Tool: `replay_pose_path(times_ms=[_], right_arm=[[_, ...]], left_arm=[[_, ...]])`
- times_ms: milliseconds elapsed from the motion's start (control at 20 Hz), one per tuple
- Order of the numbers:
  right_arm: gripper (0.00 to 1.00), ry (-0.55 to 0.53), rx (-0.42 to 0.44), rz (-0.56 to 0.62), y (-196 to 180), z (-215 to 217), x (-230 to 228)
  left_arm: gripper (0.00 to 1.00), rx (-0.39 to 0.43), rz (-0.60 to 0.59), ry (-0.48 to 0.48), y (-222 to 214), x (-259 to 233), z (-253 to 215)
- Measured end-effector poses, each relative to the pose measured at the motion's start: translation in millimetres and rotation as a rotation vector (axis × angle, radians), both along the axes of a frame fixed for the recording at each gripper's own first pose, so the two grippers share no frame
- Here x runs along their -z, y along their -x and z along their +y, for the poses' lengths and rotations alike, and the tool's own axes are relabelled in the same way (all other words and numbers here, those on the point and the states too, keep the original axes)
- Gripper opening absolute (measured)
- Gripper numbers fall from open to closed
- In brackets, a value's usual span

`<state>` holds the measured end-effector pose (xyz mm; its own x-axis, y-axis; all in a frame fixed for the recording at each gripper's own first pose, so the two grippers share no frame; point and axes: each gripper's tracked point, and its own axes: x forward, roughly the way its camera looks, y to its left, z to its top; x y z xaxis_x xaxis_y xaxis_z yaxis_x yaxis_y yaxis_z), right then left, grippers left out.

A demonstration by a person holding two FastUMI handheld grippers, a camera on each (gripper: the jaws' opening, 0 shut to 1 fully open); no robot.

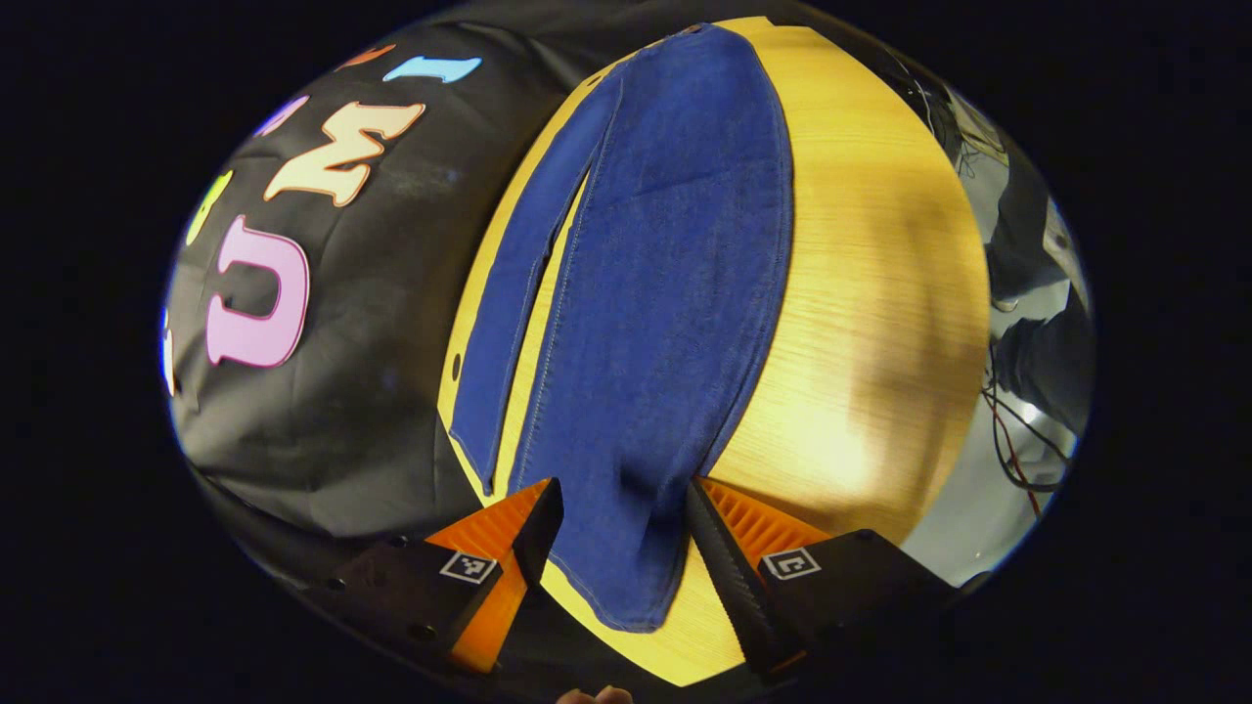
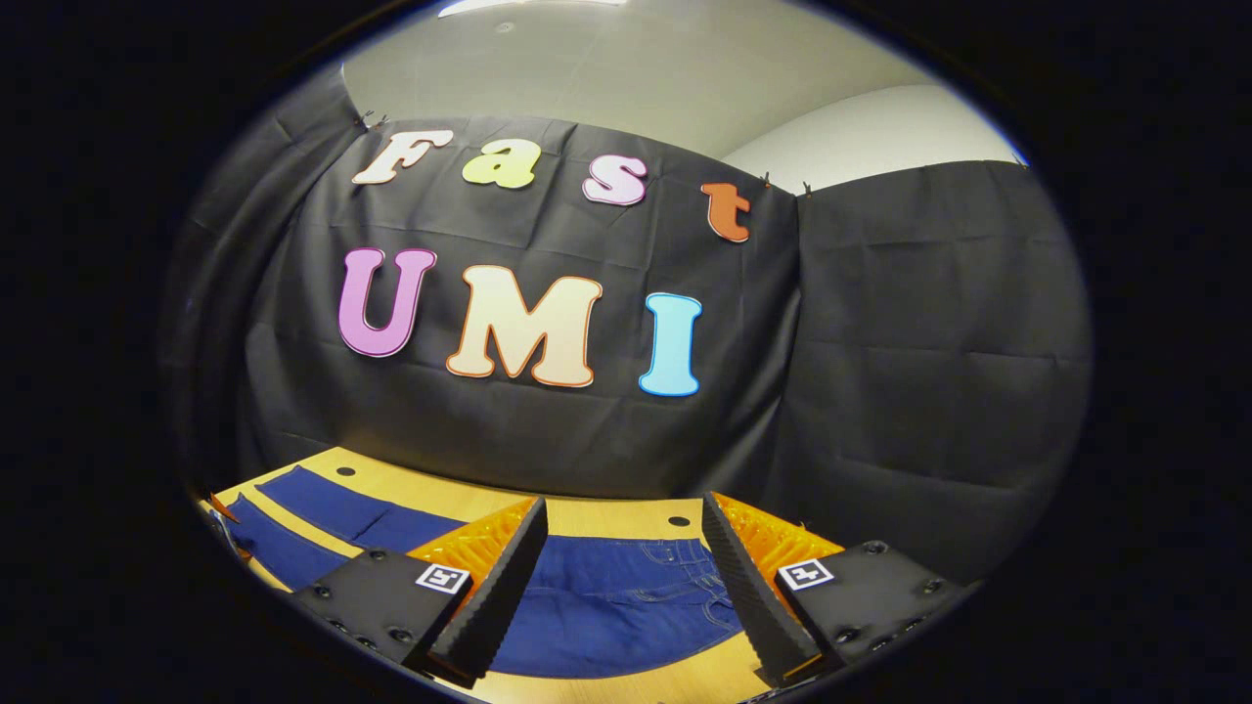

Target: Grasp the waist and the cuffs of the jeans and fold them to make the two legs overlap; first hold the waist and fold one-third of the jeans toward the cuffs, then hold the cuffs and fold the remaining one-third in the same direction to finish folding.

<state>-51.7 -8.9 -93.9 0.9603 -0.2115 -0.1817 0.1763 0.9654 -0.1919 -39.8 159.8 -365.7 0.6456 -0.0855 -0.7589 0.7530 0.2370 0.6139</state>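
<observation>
The counter point(image 1: 880, 293), pale wood, carries the jeans point(image 1: 665, 293) laid out flat along it. In the left gripper view the two legs run away from the camera side by side with a narrow strip of wood showing between them — not overlapped, so by my reading the first fold is not yet made and both later thirds are left as well.

The left tongs point(image 1: 622, 523) stand spread apart over the near leg's cuff point(image 1: 626, 587), one finger on each side of the cloth, pressing on nothing that I can see; whether the tips touch the denim is hard to tell. The right tongs point(image 2: 618, 557) are likewise parted and hold nothing, poised above the waist point(image 2: 675, 562), where stitching and belt loops show.

In the right gripper view the legs point(image 2: 323, 508) trail off to the left and are cut at the edge. The lower hem of the waist end is hidden behind the fingers, and the far waist in the left gripper view is squeezed too small to read.
</observation>
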Motion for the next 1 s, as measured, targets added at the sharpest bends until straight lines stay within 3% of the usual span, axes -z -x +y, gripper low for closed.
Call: replay_pose_path(times_ms=[100, 250, 350, 400, 450, 650, 750, 1000], right_arm=[[0.99, 0.004, 0.002, 0.006, 3, -3, 3], [0.98, 0.021, -0.006, 0.033, 5, -11, 12], [0.98, 0.049, -0.024, 0.072, 3, -18, 23], [1.0, 0.075, -0.04, 0.092, 2, -24, 30], [1.0, 0.109, -0.064, 0.119, 1, -31, 37], [0.99, 0.338, -0.198, 0.249, 2, -64, 77], [0.99, 0.38, -0.272, 0.295, 3, -73, 96], [0.99, 0.522, -0.344, 0.464, 17, -125, 162]], left_arm=[[0.83, -0.002, 0.059, 0.006, 1, 10, -1], [0.36, 0.003, 0.118, 0.004, 7, 19, -7], [0.13, -0.008, 0.117, -0.006, 12, 21, -6], [0.12, -0.008, 0.098, -0.009, 10, 19, -8], [0.02, -0.017, 0.095, -0.003, 8, 23, -3], [0.0, -0.094, 0.124, 0.044, 11, 22, -8], [0.0, -0.111, 0.144, 0.043, 11, 21, -10], [0.0, -0.121, 0.168, 0.01, 14, 21, -8]])
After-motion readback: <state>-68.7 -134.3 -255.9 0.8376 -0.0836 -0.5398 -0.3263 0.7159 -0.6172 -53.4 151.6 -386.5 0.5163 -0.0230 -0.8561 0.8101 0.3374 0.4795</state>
